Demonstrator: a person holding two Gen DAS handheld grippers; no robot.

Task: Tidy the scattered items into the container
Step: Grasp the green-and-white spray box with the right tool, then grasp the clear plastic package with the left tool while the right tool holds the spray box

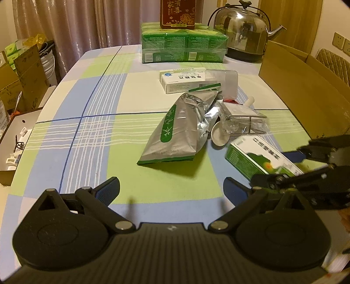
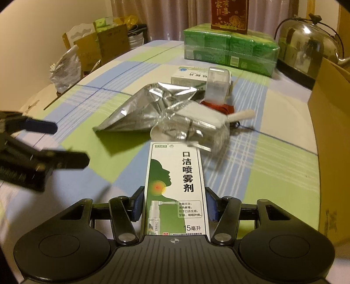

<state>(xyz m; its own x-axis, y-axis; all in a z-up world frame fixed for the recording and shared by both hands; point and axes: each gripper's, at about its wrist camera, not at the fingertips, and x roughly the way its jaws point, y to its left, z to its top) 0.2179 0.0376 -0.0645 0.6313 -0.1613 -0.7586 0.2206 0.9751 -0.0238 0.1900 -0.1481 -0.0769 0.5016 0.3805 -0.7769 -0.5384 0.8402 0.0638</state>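
Observation:
A green-and-white spray box [image 2: 175, 185] lies lengthwise between the pads of my right gripper [image 2: 175, 203], which is shut on it just above the checked tablecloth; the left wrist view shows this same box [image 1: 251, 157] and gripper [image 1: 282, 167] at the right. My left gripper [image 1: 171, 190] hangs open over bare cloth, short of a silver foil pouch [image 1: 175, 129]. Behind the pouch lie a white medicine box [image 1: 183, 80], a translucent tub [image 1: 227, 80], a clear plastic pack [image 1: 242, 118] and a white spoon [image 1: 219, 135]. The open cardboard box [image 1: 301, 91] stands at the right.
At the back of the table stand a green tissue multipack [image 1: 183, 45] with a red box [image 1: 177, 13] on it and a steel kettle [image 1: 242, 32]. Cartons and clutter [image 1: 21, 83] sit beyond the table's left edge.

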